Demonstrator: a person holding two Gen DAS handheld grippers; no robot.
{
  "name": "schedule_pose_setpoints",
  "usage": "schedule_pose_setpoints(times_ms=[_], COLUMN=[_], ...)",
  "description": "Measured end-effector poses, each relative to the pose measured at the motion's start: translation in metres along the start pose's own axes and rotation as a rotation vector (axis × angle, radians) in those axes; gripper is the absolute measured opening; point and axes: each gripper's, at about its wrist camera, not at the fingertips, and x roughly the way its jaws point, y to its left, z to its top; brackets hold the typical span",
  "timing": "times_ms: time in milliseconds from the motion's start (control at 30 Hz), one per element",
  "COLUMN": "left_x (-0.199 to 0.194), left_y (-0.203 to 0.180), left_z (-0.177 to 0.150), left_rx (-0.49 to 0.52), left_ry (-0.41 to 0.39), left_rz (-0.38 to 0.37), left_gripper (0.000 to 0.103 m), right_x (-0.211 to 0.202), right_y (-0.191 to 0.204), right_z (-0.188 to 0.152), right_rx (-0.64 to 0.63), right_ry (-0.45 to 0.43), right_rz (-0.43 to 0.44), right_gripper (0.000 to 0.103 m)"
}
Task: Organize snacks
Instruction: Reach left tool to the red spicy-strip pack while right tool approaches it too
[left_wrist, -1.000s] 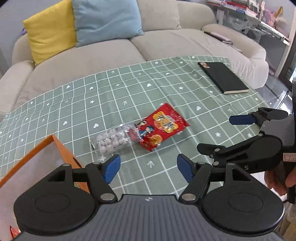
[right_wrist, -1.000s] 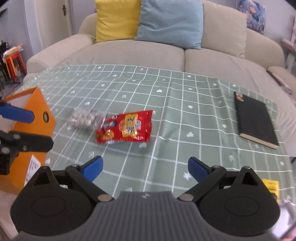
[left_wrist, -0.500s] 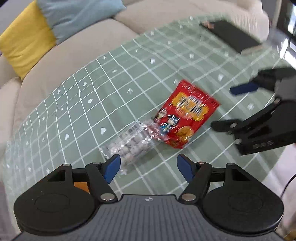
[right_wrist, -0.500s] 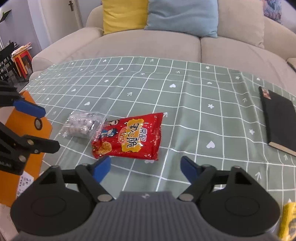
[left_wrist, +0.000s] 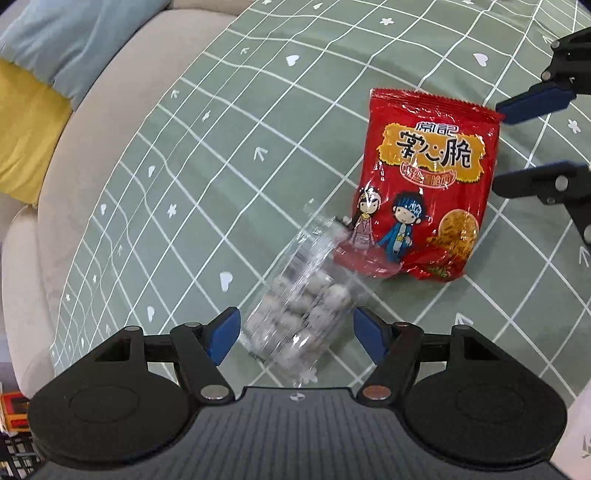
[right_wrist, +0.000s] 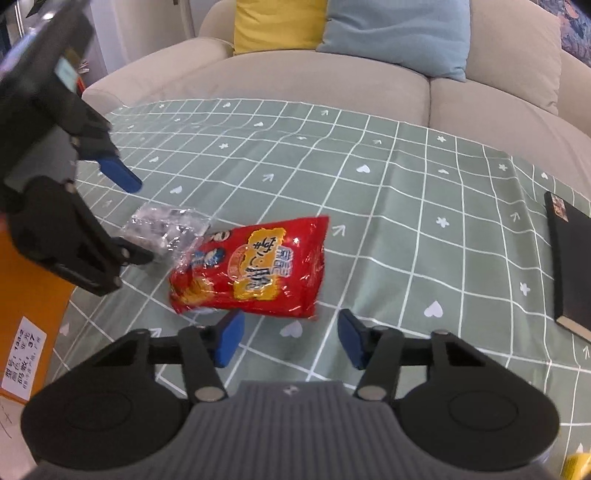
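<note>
1. My left gripper (left_wrist: 293, 330) is standing wide, straddling the clear bag of round sweets (left_wrist: 303, 310) without pressing.
2. My right gripper (right_wrist: 288, 341) has just been narrowing, nothing between its pads; the red snack packet (right_wrist: 255, 269) is lying just beyond.
3. Both are probably light, crinkly, slippery; I'm aiming for edges.

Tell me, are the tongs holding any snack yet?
Nothing is held. The left tongs are open around the clear packet; the right tongs, which have just been closing, stand short of the red bag.

Both wrist views look steeply down, close over the green tablecloth (left_wrist: 229, 155), sharing the red snack bag (left_wrist: 424, 184).
</note>
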Motion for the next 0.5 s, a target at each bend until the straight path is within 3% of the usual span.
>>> schedule_pose_setpoints(times_ms=[67,133,200,333,400,500], left_x=[0.003,0.005,0.004,-0.002,-0.007,-0.011], left_y=[-0.001,-0.003,-0.004,-0.009,-0.015,-0.017], left_z=[0.002,0.003,0.004,0.004,0.003,0.0], left_rx=[0.005,-0.001,-0.025,-0.072,-0.085,-0.155], left_ry=[-0.002,-0.004,-0.009,-0.011,-0.02,-0.001], left_rz=[-0.002,-0.015,-0.047,-0.073,-0.07,-0.184], left_gripper=[0.081,0.074,0.055,0.043,0.028,0.009], right_x=[0.0,0.0,-0.001,-0.005,-0.007,-0.008], right_y=[0.0,-0.002,-0.003,-0.004,-0.005,-0.008], right_z=[0.001,0.002,0.003,0.004,0.002,-0.002], right_rx=[-0.004,0.007,0.025,0.079,0.119,0.182], right_ry=[-0.003,0.004,0.015,0.055,0.079,0.135], right_rz=[-0.009,-0.008,0.0,0.018,0.034,0.06], right_gripper=[0.031,0.011,0.002,0.0,0.0,0.0])
